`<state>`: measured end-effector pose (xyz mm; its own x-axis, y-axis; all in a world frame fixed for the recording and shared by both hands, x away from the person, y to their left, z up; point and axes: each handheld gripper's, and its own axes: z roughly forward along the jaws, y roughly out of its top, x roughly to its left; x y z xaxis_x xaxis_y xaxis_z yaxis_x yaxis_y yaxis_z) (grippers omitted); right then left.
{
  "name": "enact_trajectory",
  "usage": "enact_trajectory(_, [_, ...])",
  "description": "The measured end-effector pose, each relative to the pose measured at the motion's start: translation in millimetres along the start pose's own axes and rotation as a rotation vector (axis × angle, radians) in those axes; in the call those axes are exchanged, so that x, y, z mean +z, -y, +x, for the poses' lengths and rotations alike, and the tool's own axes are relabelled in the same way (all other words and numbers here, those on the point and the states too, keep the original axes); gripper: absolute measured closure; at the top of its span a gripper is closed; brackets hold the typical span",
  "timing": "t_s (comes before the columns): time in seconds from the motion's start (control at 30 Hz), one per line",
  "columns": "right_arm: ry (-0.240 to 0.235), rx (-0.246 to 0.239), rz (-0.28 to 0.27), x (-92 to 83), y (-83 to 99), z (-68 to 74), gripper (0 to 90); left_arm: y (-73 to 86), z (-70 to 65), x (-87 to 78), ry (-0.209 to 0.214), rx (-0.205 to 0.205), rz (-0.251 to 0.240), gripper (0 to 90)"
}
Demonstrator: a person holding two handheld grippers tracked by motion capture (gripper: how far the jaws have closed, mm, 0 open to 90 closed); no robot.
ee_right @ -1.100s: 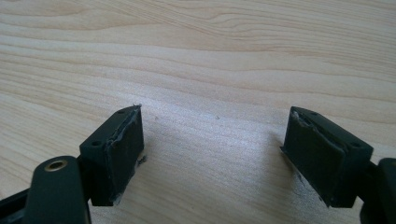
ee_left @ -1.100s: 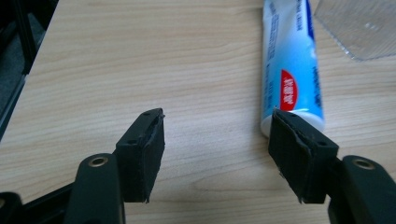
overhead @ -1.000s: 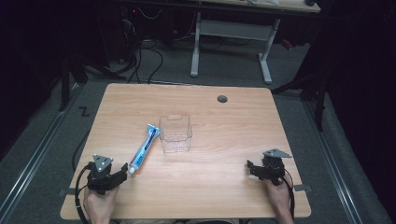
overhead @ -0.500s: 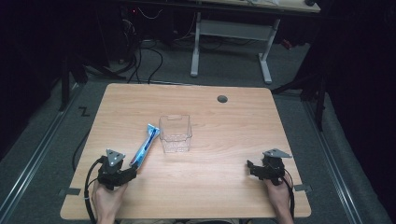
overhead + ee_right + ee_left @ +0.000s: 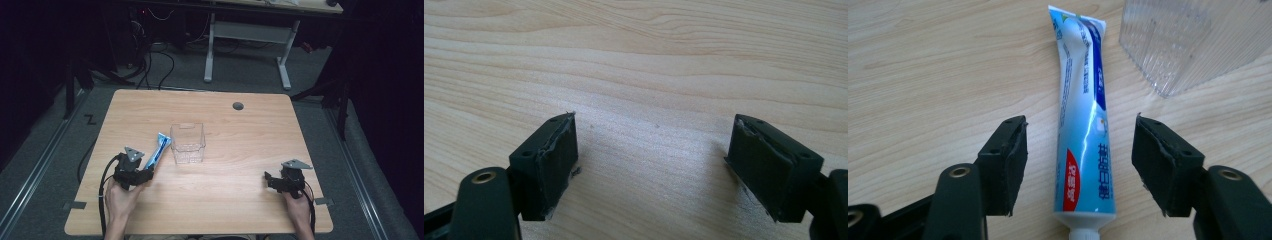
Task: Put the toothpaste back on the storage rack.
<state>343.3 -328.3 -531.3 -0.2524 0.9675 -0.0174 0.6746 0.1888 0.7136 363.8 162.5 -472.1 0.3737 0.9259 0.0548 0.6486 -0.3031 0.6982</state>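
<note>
A blue and white toothpaste tube [image 5: 159, 150] lies flat on the wooden table [image 5: 240, 135], its cap end toward the person. In the left gripper view the tube [image 5: 1083, 130] lies between the jaws with a gap on each side. My left gripper [image 5: 145, 172] stands open around the cap end; its jaws have just been closing a little, and the pads do not touch the tube. A clear ribbed plastic container [image 5: 188, 144] stands just right of the tube's far end. My right gripper [image 5: 267, 180] rests near the front right of the table, open over bare wood [image 5: 649, 165].
A round cable hole [image 5: 238, 106] sits near the table's far edge. Beyond the table stand a white desk frame [image 5: 245, 30] and loose cables on the grey floor. Bare wood lies between the two grippers.
My left gripper has moved forward and to the right, bringing its jaws around the tube's cap end. The tube, the container and the right gripper have stayed put.
</note>
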Motion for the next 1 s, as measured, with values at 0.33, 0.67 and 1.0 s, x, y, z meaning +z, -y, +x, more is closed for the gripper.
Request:
enact_trajectory(0.33, [0.0, 0.002, 0.001, -0.1, 0.0, 0.1, 19.9, -17.0, -0.1, 11.1, 0.015, 0.003, 0.035, 39.1])
enact_trajectory(0.67, [0.0, 0.0, 0.001, 0.2, -0.2, 0.1, 19.8, -37.5, -0.3, 21.2, 0.032, 0.016, 0.054, 40.2])
enact_trajectory(1.0, [-0.001, -0.003, 0.0, 0.3, -0.3, -0.1, 19.8, -52.3, 0.6, 42.9, 0.055, 0.002, 0.086, 40.4])
